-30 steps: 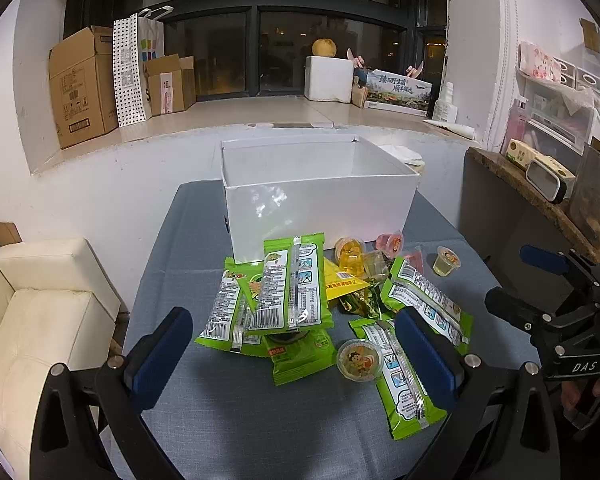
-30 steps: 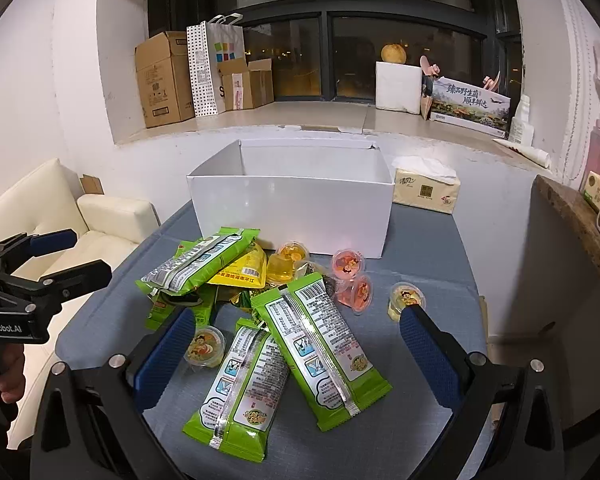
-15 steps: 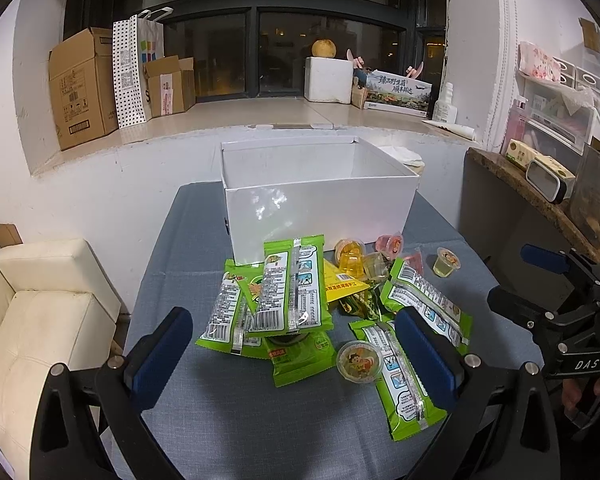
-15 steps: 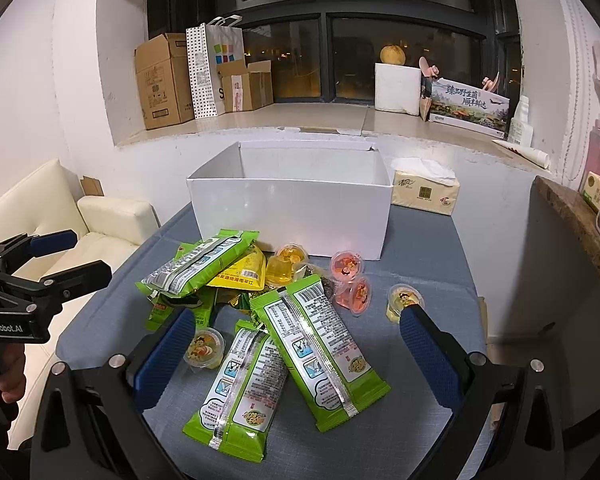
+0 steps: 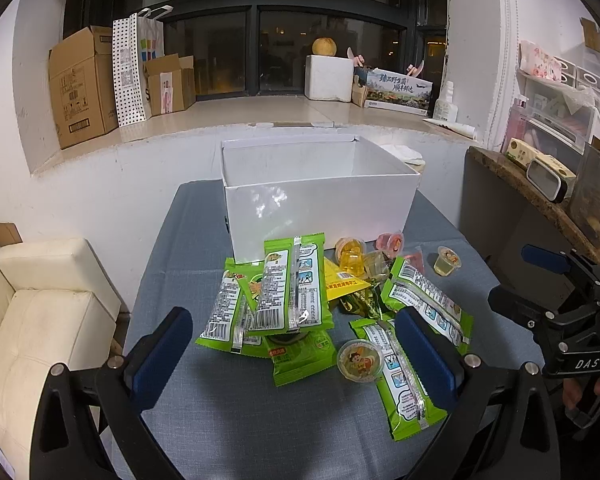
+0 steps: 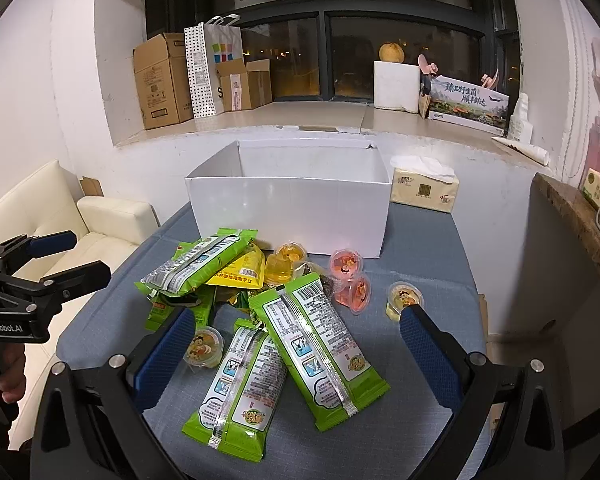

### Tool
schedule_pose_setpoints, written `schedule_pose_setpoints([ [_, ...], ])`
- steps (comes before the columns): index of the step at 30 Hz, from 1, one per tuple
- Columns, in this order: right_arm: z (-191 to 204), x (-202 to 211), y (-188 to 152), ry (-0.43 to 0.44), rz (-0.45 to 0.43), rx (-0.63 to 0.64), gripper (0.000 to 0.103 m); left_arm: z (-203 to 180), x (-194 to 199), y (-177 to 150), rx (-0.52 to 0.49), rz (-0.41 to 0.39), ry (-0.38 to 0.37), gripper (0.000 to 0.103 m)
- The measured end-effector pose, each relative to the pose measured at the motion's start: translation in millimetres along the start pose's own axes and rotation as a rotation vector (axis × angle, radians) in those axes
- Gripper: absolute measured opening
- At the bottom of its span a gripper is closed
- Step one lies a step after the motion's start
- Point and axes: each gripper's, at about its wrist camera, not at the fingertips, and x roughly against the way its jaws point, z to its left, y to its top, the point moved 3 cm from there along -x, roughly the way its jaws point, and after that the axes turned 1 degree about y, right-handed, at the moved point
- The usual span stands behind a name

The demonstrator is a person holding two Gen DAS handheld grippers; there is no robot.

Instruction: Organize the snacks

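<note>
A pile of snacks lies on the grey table point(image 5: 220, 420) in front of an open white box point(image 5: 320, 208), also in the right wrist view point(image 6: 292, 208). It holds several green packets point(image 5: 292, 284) point(image 6: 320, 356), a yellow packet point(image 6: 240, 270) and several jelly cups point(image 5: 360, 360) point(image 6: 350, 264). My left gripper point(image 5: 296, 352) is open and empty above the near side of the pile. My right gripper point(image 6: 296, 356) is open and empty over two green packets. Each gripper shows in the other's view, the right one point(image 5: 540, 280) and the left one point(image 6: 64, 256).
A tissue pack point(image 6: 424, 190) stands right of the box. A cream sofa point(image 5: 40, 320) is left of the table. A brown counter point(image 5: 540, 200) is on the right. Cardboard boxes point(image 5: 84, 88) and a white foam box point(image 5: 328, 78) sit on the window ledge.
</note>
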Motion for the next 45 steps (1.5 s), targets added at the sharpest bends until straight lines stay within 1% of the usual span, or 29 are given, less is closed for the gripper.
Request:
schedule_pose_setpoints([
  [19, -3.9, -3.1, -4.0, 0.014, 0.003, 0.0, 0.103, -1.5, -1.4, -1.5, -0.006, 0.004, 0.005, 0.103],
  [22, -1.7, 0.1, -3.8, 0.038, -0.018, 0.017, 0.103, -0.9, -1.3, -1.3, -0.007, 0.002, 0.005, 0.103],
  [26, 5.5, 3.5, -2.8, 0.044, -0.043, 0.057, 0.103, 0.3, -1.6, -0.5, -0.002, 0.002, 0.007, 0.103],
  [30, 8.8, 3.5, -2.0, 0.029, -0.048, 0.075, 0.103, 0.6, -1.5, -0.1, -0.005, 0.0, 0.008, 0.103],
  [33, 4.8, 0.5, -3.1, -0.011, -0.039, 0.082, 0.103, 1.6, -1.5, -0.4, -0.007, -0.002, 0.007, 0.103],
  [36, -5.9, -8.3, -3.3, -0.05, -0.01, 0.066, 0.103, 2.2, -2.2, -0.9, -0.004, 0.0, 0.005, 0.103],
  [38, -9.8, -18.0, -5.2, -0.048, 0.01, 0.078, 0.103, 1.3, -2.7, -1.1, -0.007, -0.001, 0.004, 0.103],
  [39, -11.2, -26.7, -7.2, -0.046, 0.035, 0.085, 0.103, 0.1, -3.0, -1.6, -0.01, 0.0, 0.002, 0.103],
  [40, -12.3, -41.2, -10.0, -0.028, 0.078, 0.091, 0.103, -0.5, -3.1, -2.0, -0.012, 0.001, 0.001, 0.103],
  [43, -15.2, -73.6, -15.4, 0.037, 0.145, 0.095, 0.103, -2.6, -4.0, -3.1, -0.019, 0.005, -0.003, 0.103],
  [45, -16.9, -90.1, -18.7, 0.051, 0.173, 0.104, 0.103, -3.4, -5.0, -3.9, -0.025, 0.01, -0.002, 0.103],
])
